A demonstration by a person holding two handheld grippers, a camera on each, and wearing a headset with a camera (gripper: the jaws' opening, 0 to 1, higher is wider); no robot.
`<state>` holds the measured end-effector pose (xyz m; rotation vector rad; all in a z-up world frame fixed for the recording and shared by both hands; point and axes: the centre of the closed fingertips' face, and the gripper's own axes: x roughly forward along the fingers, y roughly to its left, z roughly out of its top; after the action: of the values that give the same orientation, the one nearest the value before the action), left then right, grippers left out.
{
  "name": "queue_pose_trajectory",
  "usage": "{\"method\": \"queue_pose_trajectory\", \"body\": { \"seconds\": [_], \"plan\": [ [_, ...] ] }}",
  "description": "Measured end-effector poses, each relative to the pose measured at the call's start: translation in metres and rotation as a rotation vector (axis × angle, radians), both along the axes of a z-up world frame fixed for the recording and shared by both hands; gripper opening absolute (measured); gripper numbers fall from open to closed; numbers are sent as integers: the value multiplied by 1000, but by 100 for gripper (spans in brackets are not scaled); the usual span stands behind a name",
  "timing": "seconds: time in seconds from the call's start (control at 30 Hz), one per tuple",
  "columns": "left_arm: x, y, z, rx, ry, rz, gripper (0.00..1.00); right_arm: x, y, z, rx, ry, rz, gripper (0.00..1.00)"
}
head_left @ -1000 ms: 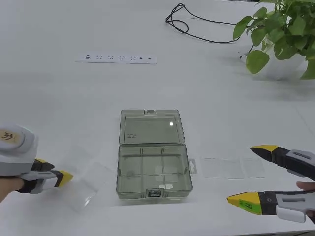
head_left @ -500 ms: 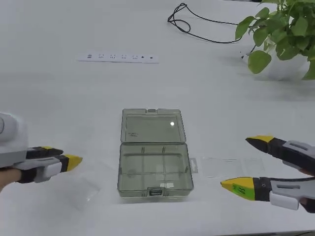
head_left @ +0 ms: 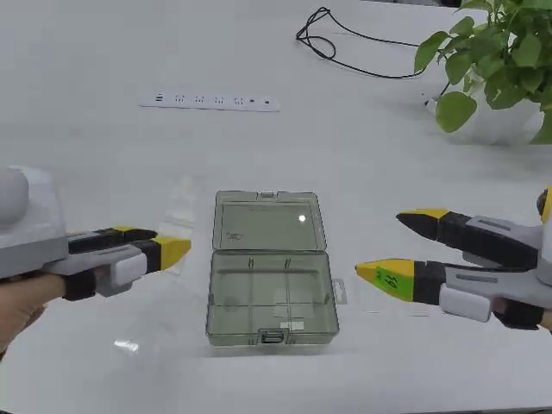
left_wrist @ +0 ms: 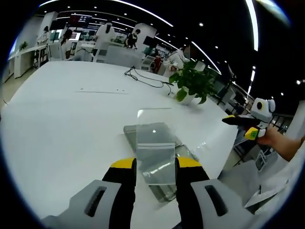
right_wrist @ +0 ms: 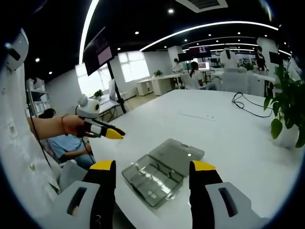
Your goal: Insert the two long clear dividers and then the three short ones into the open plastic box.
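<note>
**Divider [left_wrist: 155, 143] in the left gripper [head_left: 168, 243], box [head_left: 270, 302] open on the bench [head_left: 103, 155]**

The left gripper has its jaws clenched on the clear divider. It grips the sheet at its near end, so the free end points forward, toward the box. By its length I judge it to be one of the long ones, so the first step of the task is in hand. The divider is held above the bench, to the left of the box and not yet over it. Holding one end leaves the other end free to go down into a slot.

The right gripper [head_left: 379, 242] hovers to the right of the box with its jaws spread apart and nothing between them. Probably it waits to steady the box or to take the next piece.

The box lies in the middle of the bench, with its lid [head_left: 267, 222] folded flat on the far side. Inside the base some faint lines cross, but I cannot tell whether these are slot ribs or dividers already seated. Just right of the box a small clear piece [head_left: 339, 291] lies flat on the bench.
</note>
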<state>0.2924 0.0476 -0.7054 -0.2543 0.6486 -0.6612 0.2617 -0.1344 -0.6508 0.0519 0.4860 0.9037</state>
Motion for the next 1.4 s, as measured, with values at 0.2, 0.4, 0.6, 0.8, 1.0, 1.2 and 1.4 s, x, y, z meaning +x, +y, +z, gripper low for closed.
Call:
{"method": "queue_pose_trajectory", "body": {
  "seconds": [0.2,0.4,0.6,0.8,1.0,1.2,1.4],
  "plan": [
    [-4,-27,13,-45,-24,-37,30,8,19,9,34,18,-27,52],
    [-9,-48,21,-72,-40,-69,30,13,39,13,73,43,-43,41],
    [-11,-65,27,-90,-56,-97,30,13,56,10,104,84,-53,31],
    [-16,-81,32,-103,-67,-128,30,15,66,6,127,121,-66,27],
    [-18,-90,37,-100,-83,-153,30,15,71,2,141,148,-73,22],
    [-19,-93,39,-94,-91,-167,30,16,77,-1,157,173,-91,17],
    [-15,-89,34,-39,-108,-157,18,18,76,-2,173,208,-137,7]
  ]
}}
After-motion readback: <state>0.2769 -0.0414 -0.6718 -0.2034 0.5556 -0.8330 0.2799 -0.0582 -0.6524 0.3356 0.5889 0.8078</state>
